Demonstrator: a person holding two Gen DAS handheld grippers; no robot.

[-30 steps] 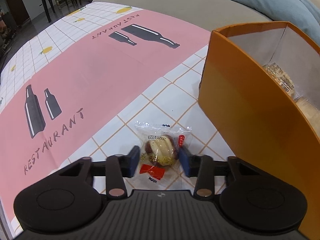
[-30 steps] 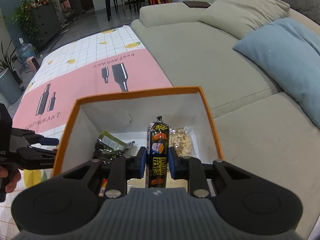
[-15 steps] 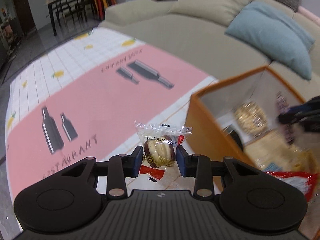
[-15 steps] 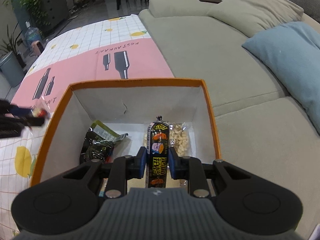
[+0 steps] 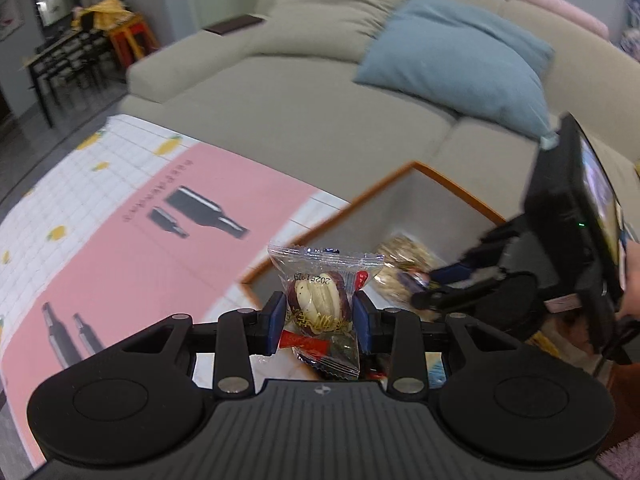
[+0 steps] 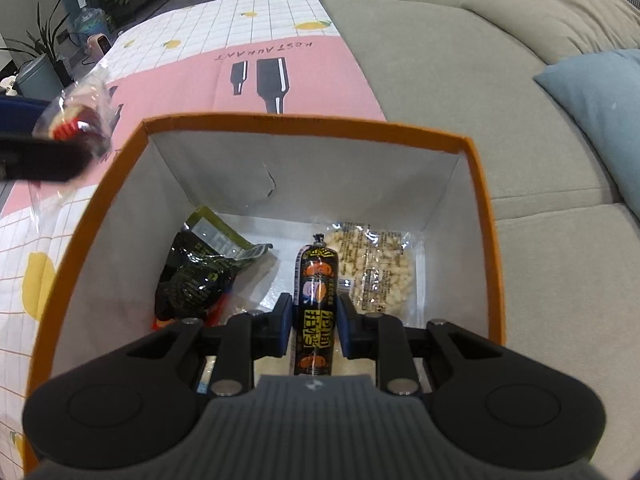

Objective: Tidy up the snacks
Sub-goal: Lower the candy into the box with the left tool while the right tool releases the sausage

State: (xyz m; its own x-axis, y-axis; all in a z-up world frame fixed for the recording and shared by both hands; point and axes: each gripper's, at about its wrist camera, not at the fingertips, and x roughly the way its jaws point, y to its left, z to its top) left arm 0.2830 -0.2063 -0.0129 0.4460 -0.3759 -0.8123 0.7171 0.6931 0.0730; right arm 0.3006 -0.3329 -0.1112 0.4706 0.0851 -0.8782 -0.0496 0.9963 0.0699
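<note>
My left gripper (image 5: 316, 322) is shut on a clear-wrapped date-and-nut sweet (image 5: 318, 304), held in the air above the near-left corner of the orange box (image 5: 452, 186). In the right wrist view that sweet (image 6: 78, 114) shows at the left, just outside the box rim (image 6: 304, 122). My right gripper (image 6: 314, 320) is shut on a black sausage stick (image 6: 316, 300) with orange print, lowered inside the box. On the box floor lie a dark green snack bag (image 6: 196, 276) and a clear packet of pale puffs (image 6: 378, 268).
The box stands on a pink and white checked cloth (image 5: 120, 232) printed with bottles. A beige sofa (image 5: 304, 92) with a blue cushion (image 5: 456, 64) runs behind and to the right. A person's hand (image 5: 632, 280) grips the right tool at the frame edge.
The left gripper closed on the sweet, lifted it off the cloth and carried it towards the box. The right gripper sank deeper into the box with the sausage stick.
</note>
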